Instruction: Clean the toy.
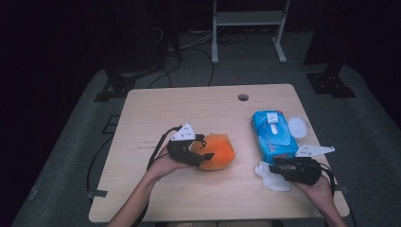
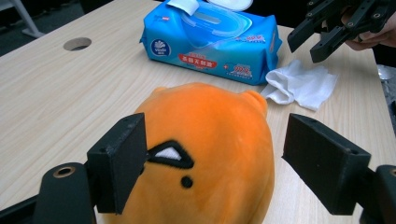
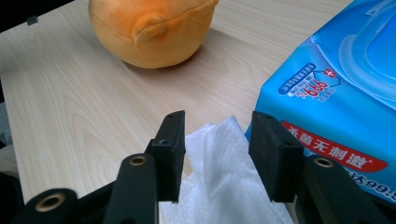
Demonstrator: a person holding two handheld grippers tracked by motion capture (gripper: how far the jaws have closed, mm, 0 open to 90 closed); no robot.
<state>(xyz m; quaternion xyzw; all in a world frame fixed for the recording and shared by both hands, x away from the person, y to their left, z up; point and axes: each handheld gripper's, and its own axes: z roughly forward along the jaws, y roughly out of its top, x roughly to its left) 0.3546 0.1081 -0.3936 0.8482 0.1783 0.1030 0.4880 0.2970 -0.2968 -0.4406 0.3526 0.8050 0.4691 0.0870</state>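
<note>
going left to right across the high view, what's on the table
left gripper → orange plush toy → white wipe → blue wet-wipes pack → right gripper, reaching over the wipe from the right → round white lid.

One orange plush toy (image 1: 218, 151), mid-table. One blue wet-wipe pack (image 1: 273, 137), right side. One loose white wipe (image 1: 272, 176), near right. One round white lid (image 1: 297, 126), far right. Two grippers: left (image 1: 206, 156), right (image 1: 274, 169).
</note>
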